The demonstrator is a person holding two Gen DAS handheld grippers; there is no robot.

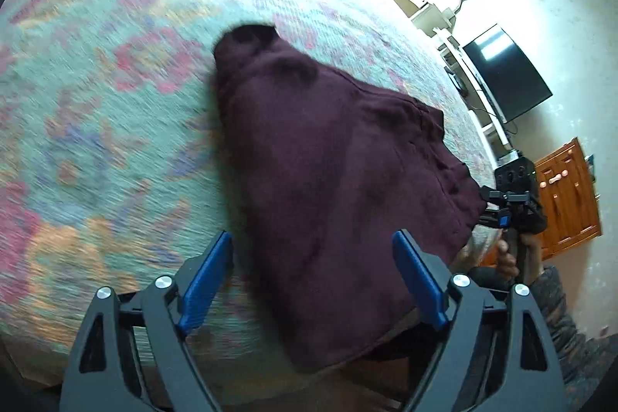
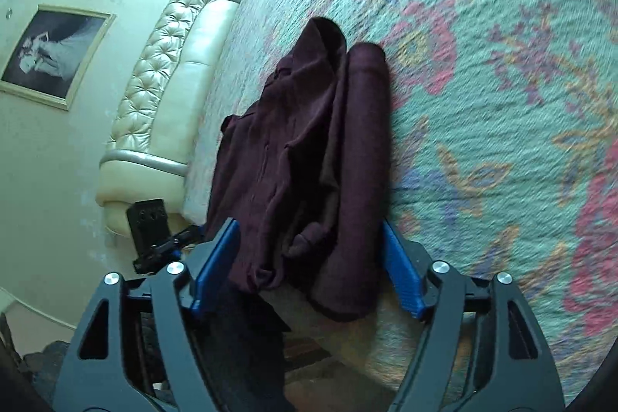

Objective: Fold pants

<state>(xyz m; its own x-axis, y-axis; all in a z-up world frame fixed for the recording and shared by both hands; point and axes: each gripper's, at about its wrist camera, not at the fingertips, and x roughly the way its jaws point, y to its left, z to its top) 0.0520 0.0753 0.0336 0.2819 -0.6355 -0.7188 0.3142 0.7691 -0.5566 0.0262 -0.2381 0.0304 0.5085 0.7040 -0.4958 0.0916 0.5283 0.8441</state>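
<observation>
Dark maroon pants [image 1: 328, 188] lie crumpled on a bed with a pastel floral bedspread [image 1: 96, 83]. They also show in the right wrist view [image 2: 309, 149], bunched lengthwise. My left gripper [image 1: 313, 280] is open, its blue pads either side of the pants' near end, holding nothing. My right gripper [image 2: 309, 265] is open over the pants' near edge, the cloth lying between its blue pads. The right gripper also shows in the left wrist view [image 1: 510, 207] at the pants' right edge. The left gripper's body shows in the right wrist view [image 2: 154, 230] at the left.
A cream tufted headboard [image 2: 166, 72] and a framed picture [image 2: 54, 53] are left in the right wrist view. A black TV [image 1: 506, 72], white shelving [image 1: 436, 6] and a wooden cabinet [image 1: 567, 195] stand beyond the bed's right edge.
</observation>
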